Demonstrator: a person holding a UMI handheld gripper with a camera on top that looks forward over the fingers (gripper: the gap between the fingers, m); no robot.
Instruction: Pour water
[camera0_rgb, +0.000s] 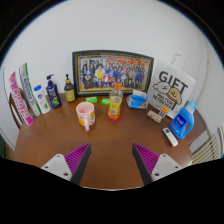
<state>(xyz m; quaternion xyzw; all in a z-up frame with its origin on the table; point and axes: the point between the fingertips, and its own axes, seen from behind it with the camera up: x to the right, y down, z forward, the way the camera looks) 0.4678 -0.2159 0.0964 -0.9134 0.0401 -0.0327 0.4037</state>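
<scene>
**Gripper open above the table, cup and bottle ahead**

The gripper (110, 160) hangs over a brown wooden table (110, 140) with its two fingers spread wide apart and nothing between them. The purple pads (74, 158) on their inner faces show clearly, one at either side of the bare wood.

Beyond the fingertips, well apart from them, stands a pink cup (86, 116) with its handle showing, upright on the table. Just beside it, on the right, is an orange bottle (115, 105) with a yellow cap, also upright. A small green thing (97, 99) lies behind these two; what it is cannot be told.

Further right sits a blue spray bottle (182, 120), with a white remote-like object (170, 137) lying on the table just before it. A small blue container (138, 99) stands between the orange bottle and a white bag (169, 86) printed with the word GIFT.

To the left, a row of upright bottles and tubes (40, 95) runs along the table's edge. At the back, leaning against the pale wall, stands a framed group photograph (111, 72).
</scene>
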